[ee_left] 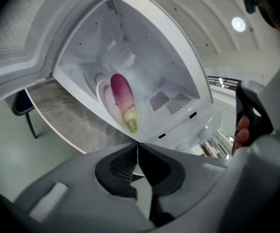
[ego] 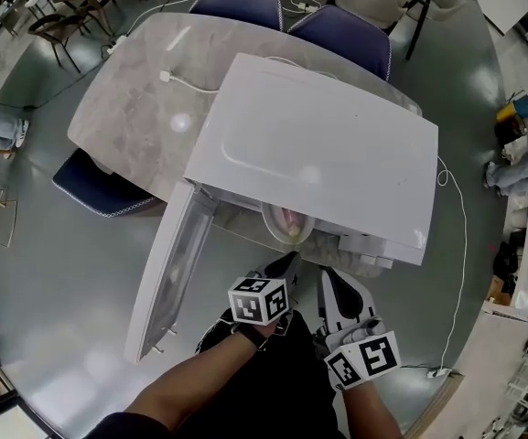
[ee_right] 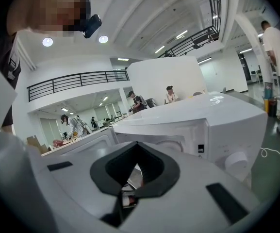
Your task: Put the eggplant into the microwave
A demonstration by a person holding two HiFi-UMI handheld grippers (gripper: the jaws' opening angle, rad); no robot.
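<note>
A purple eggplant (ee_left: pixel 121 92) with a green stem lies on the white plate (ee_left: pixel 102 92) inside the open microwave (ego: pixel 318 154). From the head view only its pale end (ego: pixel 288 222) shows in the cavity mouth. My left gripper (ee_left: pixel 137 143) hangs just outside the opening, shut, with nothing between its jaws; it also shows below the cavity (ego: pixel 288 262). My right gripper (ee_right: pixel 137 142) is shut and empty, level with the microwave's control panel (ee_right: pixel 203 135); seen from above it sits beside the left one (ego: pixel 330 277).
The microwave door (ego: pixel 177 273) swings wide open to the left, over the table's edge. The microwave stands on a grey marble table (ego: pixel 126 117) with a white cable (ego: pixel 190 82). Blue chairs (ego: pixel 236 3) (ego: pixel 94 190) ring the table. People stand far behind (ee_right: pixel 278 42).
</note>
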